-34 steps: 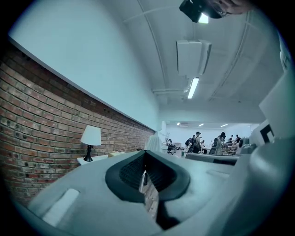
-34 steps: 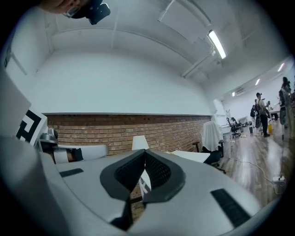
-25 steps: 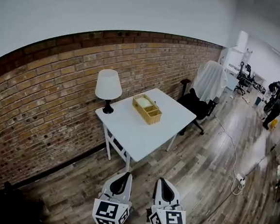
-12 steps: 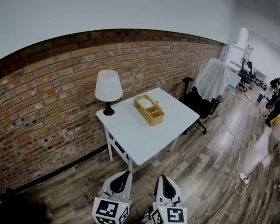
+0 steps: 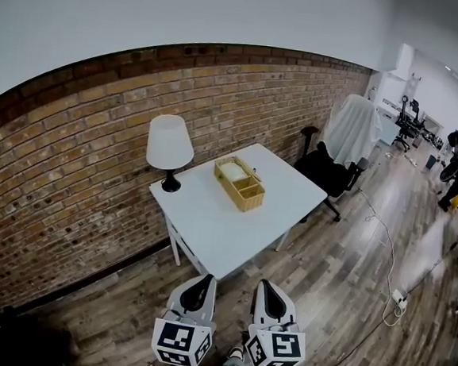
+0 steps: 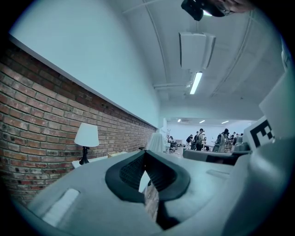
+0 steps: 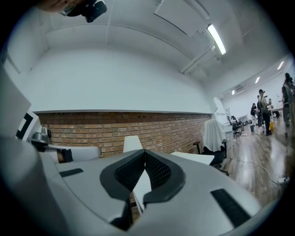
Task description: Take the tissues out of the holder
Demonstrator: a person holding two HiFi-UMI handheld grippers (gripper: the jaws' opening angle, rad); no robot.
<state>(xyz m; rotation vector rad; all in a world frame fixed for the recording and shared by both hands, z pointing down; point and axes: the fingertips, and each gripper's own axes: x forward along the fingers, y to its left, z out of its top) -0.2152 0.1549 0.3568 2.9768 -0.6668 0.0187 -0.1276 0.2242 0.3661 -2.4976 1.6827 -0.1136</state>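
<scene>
A wicker holder point(image 5: 239, 181) sits on the white table point(image 5: 242, 219) in the head view, with white tissues point(image 5: 234, 169) in its far compartment. My left gripper point(image 5: 197, 286) and right gripper point(image 5: 272, 292) hang side by side low in that view, well short of the table and over the wooden floor. Both are shut with nothing between the jaws. In the left gripper view the left gripper point(image 6: 144, 152) has its tips together, and the right gripper point(image 7: 144, 152) looks the same in its own view. The holder is barely visible in either gripper view.
A white lamp point(image 5: 168, 151) stands at the table's left back corner against the brick wall point(image 5: 70, 172). A black office chair point(image 5: 325, 175) with a white cloth over it stands right of the table. A cable and power strip point(image 5: 398, 297) lie on the floor; people stand far right.
The view has shifted slightly: the table and lamp sit a little further left and closer. Both grippers stay low in the frame, shut, and nothing has been touched.
</scene>
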